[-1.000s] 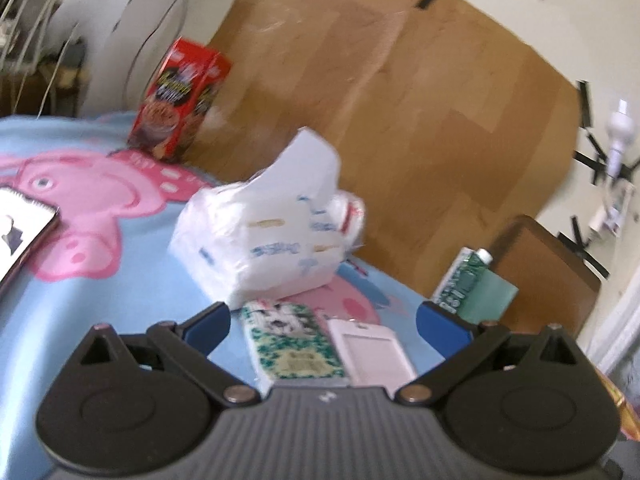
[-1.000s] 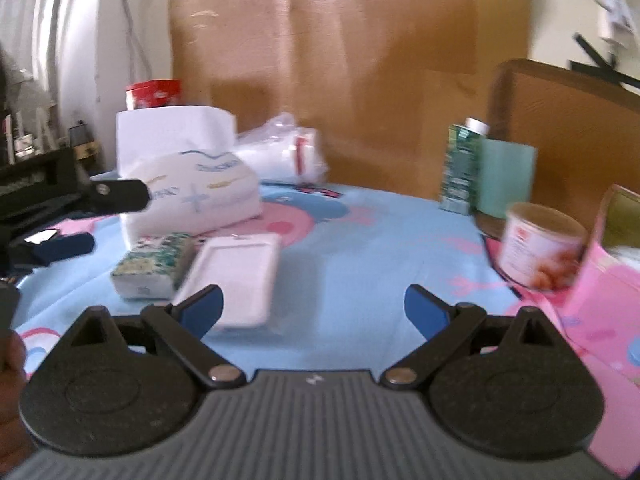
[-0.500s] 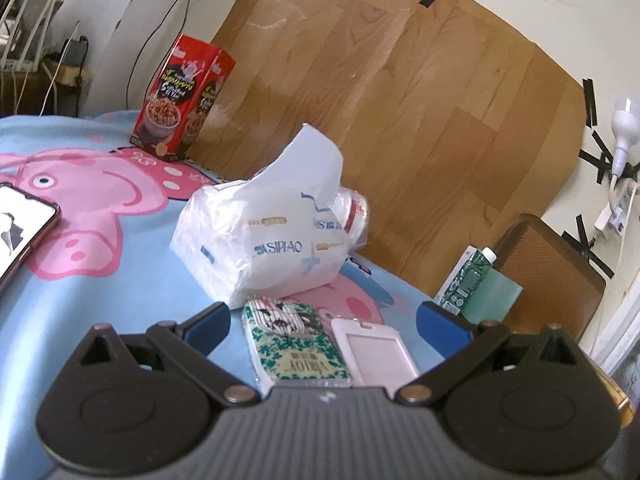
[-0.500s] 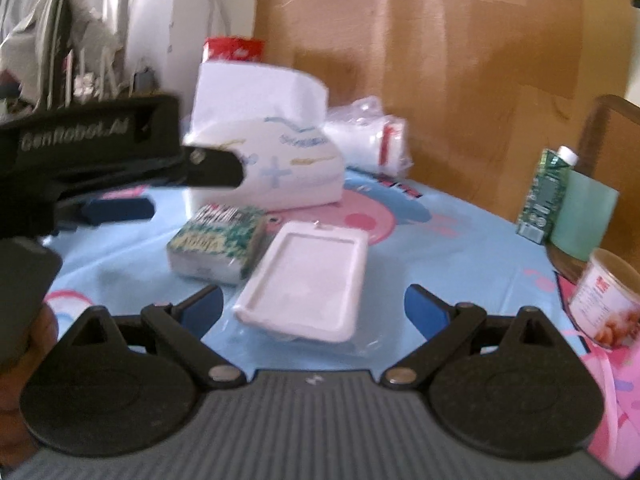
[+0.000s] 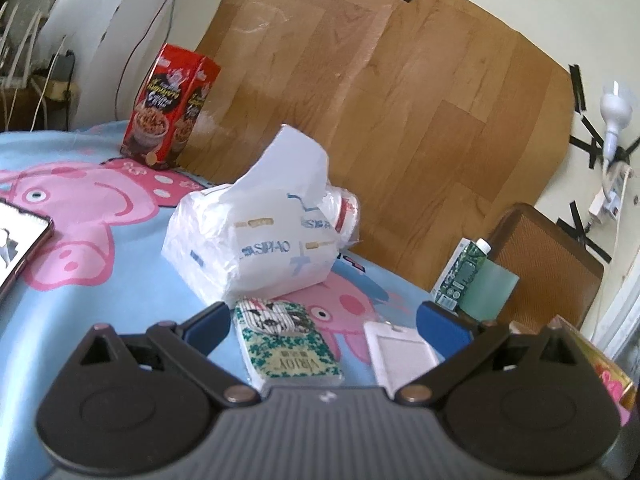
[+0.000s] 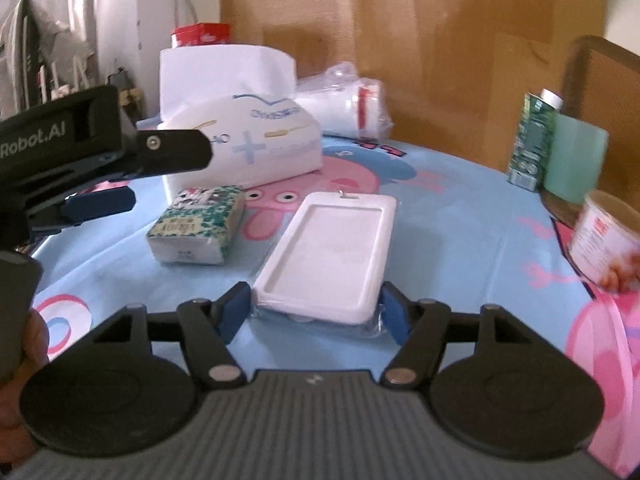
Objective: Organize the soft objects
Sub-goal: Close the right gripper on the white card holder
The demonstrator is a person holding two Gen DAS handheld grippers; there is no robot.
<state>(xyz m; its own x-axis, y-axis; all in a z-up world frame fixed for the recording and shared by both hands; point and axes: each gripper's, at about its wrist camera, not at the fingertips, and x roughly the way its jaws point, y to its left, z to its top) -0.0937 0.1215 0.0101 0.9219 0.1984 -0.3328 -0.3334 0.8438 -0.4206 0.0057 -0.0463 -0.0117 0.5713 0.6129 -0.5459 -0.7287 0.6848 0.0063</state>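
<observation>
A white soft tissue pack (image 5: 256, 236) (image 6: 248, 144) with a tissue sticking up lies on the blue cartoon cloth. A small green pocket tissue pack (image 5: 280, 340) (image 6: 198, 224) lies in front of it. A white card holder in clear wrap (image 5: 400, 354) (image 6: 328, 252) lies beside that. My left gripper (image 5: 324, 320) is open, its fingers on either side of the pocket pack and card holder; it also shows in the right wrist view (image 6: 100, 176). My right gripper (image 6: 316, 312) has its blue pads against both sides of the card holder's near end.
A red cereal box (image 5: 168, 104) stands at the back left, a phone (image 5: 16, 240) at the left edge. A clear-wrapped white roll (image 6: 344, 104) lies behind the tissue pack. A green carton (image 6: 532, 140), a green cup (image 6: 572, 160) and a tin (image 6: 604, 236) stand at the right.
My right gripper moved forward and left to the card holder and narrowed from wide open until its pads touch the holder's sides. My left gripper stayed open, nearly still.
</observation>
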